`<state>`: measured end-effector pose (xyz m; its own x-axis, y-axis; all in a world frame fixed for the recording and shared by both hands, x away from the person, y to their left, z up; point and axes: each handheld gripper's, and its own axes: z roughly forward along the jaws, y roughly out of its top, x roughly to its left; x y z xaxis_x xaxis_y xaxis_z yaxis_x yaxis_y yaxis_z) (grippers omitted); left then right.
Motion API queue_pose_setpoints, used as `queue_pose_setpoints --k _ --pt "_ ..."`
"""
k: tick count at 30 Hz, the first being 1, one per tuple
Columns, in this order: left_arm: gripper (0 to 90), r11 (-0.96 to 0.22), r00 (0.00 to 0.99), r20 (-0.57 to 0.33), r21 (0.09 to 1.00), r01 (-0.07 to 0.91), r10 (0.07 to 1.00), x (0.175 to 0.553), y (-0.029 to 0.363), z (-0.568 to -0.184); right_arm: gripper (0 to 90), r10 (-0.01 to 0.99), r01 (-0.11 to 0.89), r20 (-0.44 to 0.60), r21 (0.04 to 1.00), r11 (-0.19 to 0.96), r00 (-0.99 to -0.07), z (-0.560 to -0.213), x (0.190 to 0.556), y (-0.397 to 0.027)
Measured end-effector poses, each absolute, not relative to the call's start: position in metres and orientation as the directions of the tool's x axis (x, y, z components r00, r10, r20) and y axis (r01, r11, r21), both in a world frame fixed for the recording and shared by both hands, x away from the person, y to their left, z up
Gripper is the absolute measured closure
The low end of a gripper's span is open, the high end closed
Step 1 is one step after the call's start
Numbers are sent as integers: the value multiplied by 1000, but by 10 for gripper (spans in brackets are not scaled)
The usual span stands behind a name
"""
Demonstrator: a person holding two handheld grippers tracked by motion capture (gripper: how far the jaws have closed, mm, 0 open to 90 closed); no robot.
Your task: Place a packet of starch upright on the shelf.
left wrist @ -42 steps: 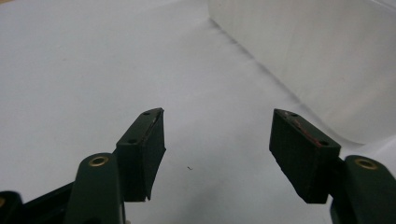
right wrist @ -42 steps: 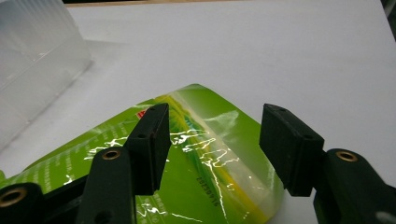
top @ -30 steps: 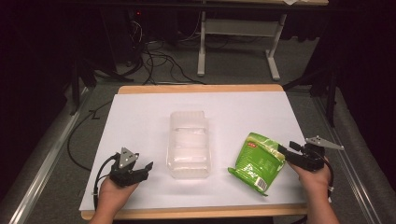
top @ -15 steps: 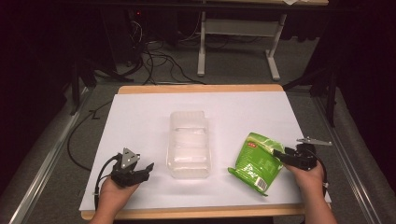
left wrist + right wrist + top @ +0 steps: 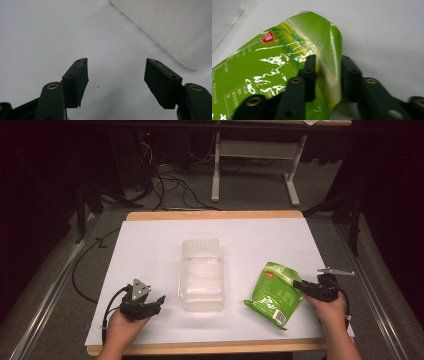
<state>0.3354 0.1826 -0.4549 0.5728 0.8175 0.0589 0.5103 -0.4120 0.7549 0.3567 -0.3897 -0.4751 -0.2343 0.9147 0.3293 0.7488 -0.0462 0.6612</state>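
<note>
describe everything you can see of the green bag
The green bag is a glossy plastic pouch with white print and a small red logo. It lies on the white table cover, right of the clear plastic container and apart from it. The right gripper has just been closing its jaws on the bag's crinkled right edge; the pads pinch the film.

- My left claw (image 5: 159, 301) sits low at the near left of the table (image 5: 150, 245); bare white surface lies ahead of its spread jaws.
- Just to its right the clear plastic container (image 5: 202, 272) blocks the middle of the table.
- Between that container and the green bag (image 5: 276, 292) I see a narrow open lane.
- My right claw (image 5: 299, 285) has just closed onto the bag's edge.
- The far half of the table, beyond the container, is open.
</note>
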Motion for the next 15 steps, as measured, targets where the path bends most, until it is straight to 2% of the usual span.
queue_pose_setpoints --k 4,15 --pt "362 -416 574 63 753 510 817 335 182 -455 855 911 741 311 672 -10 -270 -469 357 -385" --pt "362 -415 579 61 757 504 813 335 182 -455 875 894 634 271 773 18 -356 -444 345 -372"
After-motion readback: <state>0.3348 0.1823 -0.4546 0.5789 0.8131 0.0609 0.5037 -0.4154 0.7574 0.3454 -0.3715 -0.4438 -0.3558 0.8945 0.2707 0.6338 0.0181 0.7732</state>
